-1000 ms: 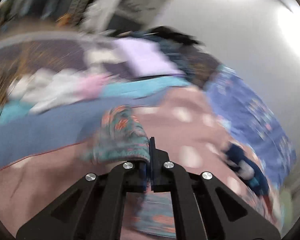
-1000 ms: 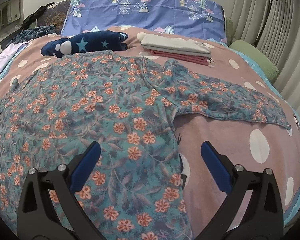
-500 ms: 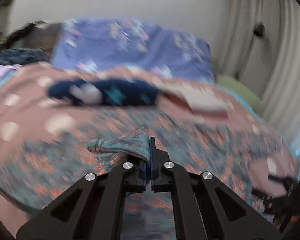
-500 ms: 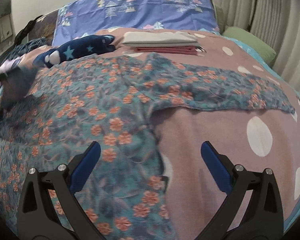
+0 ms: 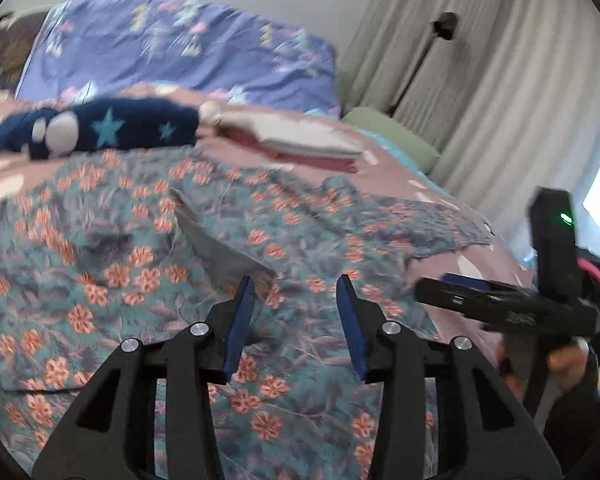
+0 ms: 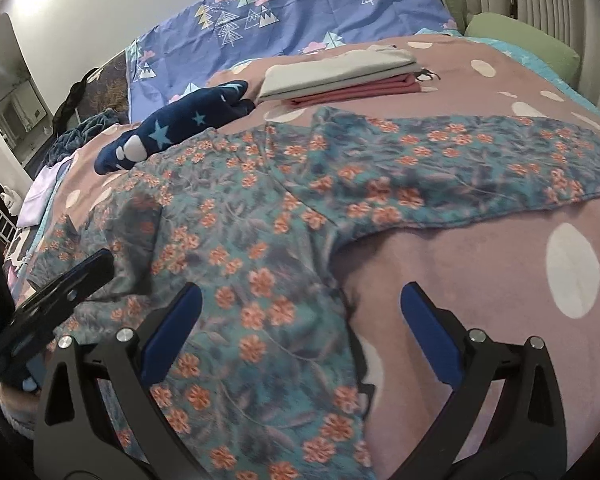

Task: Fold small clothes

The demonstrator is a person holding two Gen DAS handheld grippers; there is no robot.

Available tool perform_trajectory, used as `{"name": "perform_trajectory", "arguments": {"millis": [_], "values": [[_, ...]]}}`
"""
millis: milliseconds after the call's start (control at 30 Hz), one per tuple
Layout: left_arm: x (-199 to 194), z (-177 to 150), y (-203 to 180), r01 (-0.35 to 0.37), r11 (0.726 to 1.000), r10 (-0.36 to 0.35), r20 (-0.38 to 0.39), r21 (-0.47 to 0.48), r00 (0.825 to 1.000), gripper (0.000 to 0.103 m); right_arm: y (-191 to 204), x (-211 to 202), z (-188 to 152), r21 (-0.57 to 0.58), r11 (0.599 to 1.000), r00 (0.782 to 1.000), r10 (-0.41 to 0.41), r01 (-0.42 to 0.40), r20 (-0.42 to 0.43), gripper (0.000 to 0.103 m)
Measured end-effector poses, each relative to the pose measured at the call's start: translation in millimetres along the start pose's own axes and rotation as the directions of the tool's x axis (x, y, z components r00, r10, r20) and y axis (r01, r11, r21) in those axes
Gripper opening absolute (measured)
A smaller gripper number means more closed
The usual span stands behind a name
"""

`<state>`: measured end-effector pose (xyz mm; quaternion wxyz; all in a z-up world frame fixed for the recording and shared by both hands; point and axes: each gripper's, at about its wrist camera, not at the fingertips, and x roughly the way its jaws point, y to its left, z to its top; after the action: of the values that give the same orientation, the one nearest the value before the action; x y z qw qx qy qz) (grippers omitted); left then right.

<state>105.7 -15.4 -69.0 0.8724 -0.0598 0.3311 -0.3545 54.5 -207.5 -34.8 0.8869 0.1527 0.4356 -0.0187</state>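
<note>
- Left claw point(image 5: 295, 300) is just springing apart, nothing between its pads, hovering over the floral shirt point(image 5: 148, 264).
- Right claw point(image 6: 300, 312) is gaping released, lower frame.

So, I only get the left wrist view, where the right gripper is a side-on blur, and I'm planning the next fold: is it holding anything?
Observer: No. The right gripper has its jaws wide open and empty, straddling the floral shirt's side edge just below the armpit.
Operator: Anything lying past my left frame edge?
Observer: Yes, a pale lilac cloth at the left edge of the bed, beyond the navy star garment.
</note>
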Motion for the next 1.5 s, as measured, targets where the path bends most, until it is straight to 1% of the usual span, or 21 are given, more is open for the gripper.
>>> {"name": "perform_trajectory", "arguments": {"millis": [100, 167, 233, 333, 467, 533, 600, 667, 733, 767, 800, 833, 867, 900, 1000, 1167, 1267, 1367, 1400, 1433, 1500], "values": [[-5, -3, -3, -0.065, 0.997, 0.065, -0.004, 0.045, 0.998, 0.045, 4, 3, 2, -0.009, 1.000, 1.000, 0.019, -0.019, -0.018, 0.099], [-8, -7, 6, -0.118, 0.993, 0.119, -0.027, 0.028, 0.993, 0.045, 9, 6, 3, -0.032, 0.999, 0.999, 0.032, -0.033, -0.029, 0.090], [-12, -13, 13, -0.172, 0.985, 0.173, -0.055, 0.026, 0.983, 0.045, 17, 15, 8, -0.070, 0.995, 0.996, 0.060, -0.065, -0.064, 0.068], [-10, -14, 17, -0.192, 0.981, 0.194, -0.072, 0.029, 0.978, 0.045, 31, 36, 21, -0.092, 0.984, 0.981, 0.141, -0.154, -0.131, 0.048], [2, -10, -5, -0.178, 0.973, 0.193, -0.098, 0.148, 0.976, 0.048, 54, 75, 53, -0.056, 0.958, 0.940, 0.263, -0.282, -0.219, 0.048], [20, -11, -18, -0.204, 0.947, 0.240, -0.122, 0.249, 0.963, 0.054, 66, 100, 72, -0.016, 0.936, 0.900, 0.333, -0.352, -0.282, 0.048], [37, -14, -24, -0.222, 0.922, 0.281, -0.151, 0.318, 0.948, 0.055, 74, 123, 87, 0.019, 0.926, 0.874, 0.362, -0.377, -0.325, 0.050], [55, -17, -24, -0.260, 0.894, 0.341, -0.177, 0.366, 0.923, 0.055, 83, 140, 94, 0.015, 0.924, 0.860, 0.361, -0.382, -0.360, 0.053], [62, -14, -19, -0.267, 0.896, 0.349, -0.192, 0.354, 0.917, 0.049, 93, 152, 95, -0.001, 0.923, 0.850, 0.355, -0.386, -0.388, 0.059], [61, -11, -16, -0.260, 0.905, 0.336, -0.192, 0.335, 0.922, 0.027, 98, 155, 94, -0.015, 0.924, 0.855, 0.346, -0.381, -0.387, 0.059], [62, -8, -14, -0.250, 0.914, 0.322, -0.198, 0.319, 0.926, 0.009, 105, 155, 95, -0.036, 0.925, 0.864, 0.338, -0.378, -0.373, 0.045], [60, -4, -12, -0.256, 0.916, 0.324, -0.195, 0.308, 0.926, 0.002, 109, 156, 95, -0.049, 0.924, 0.868, 0.336, -0.378, -0.366, 0.007], [56, 1, -12, -0.264, 0.918, 0.326, -0.181, 0.297, 0.928, 0.002, 114, 156, 96, -0.054, 0.920, 0.862, 0.340, -0.387, -0.377, 0.004], [51, 6, -13, -0.263, 0.922, 0.317, -0.165, 0.283, 0.934, 0.002, 116, 152, 99, -0.042, 0.914, 0.853, 0.358, -0.402, -0.380, 0.003], [22, 25, -25, -0.231, 0.945, 0.251, -0.061, 0.230, 0.966, 0.002, 113, 109, 117, -0.059, 0.890, 0.869, 0.424, -0.452, -0.256, 0.003], [-6, 51, -51, -0.109, 0.979, 0.100, 0.059, 0.173, 0.993, 0.002, 88, 40, 138, -0.144, 0.916, 0.926, 0.363, -0.375, -0.099, 0.003], [10, 48, -66, -0.060, 0.982, 0.053, 0.047, 0.181, 0.998, 0.003, 69, 32, 135, -0.189, 0.943, 0.962, 0.271, -0.273, -0.039, 0.003], [41, 39, -71, -0.047, 0.983, 0.052, -0.018, 0.180, 0.999, 0.003, 47, 54, 124, -0.188, 0.959, 0.977, 0.202, -0.210, -0.062, 0.005], [51, 34, -70, -0.049, 0.982, 0.059, -0.051, 0.181, 0.997, 0.004, 41, 61, 120, -0.190, 0.965, 0.983, 0.171, -0.182, -0.070, 0.009], [62, 26, -65, -0.062, 0.982, 0.080, -0.093, 0.180, 0.992, 0.006, 34, 71, 114, -0.193, 0.973, 0.991, 0.115, -0.128, -0.074, 0.021], [68, 15, -57, -0.089, 0.981, 0.114, -0.139, 0.170, 0.984, 0.024, 23, 79, 106, -0.175, 0.980, 0.992, 0.084, -0.099, -0.091, 0.031]]}}
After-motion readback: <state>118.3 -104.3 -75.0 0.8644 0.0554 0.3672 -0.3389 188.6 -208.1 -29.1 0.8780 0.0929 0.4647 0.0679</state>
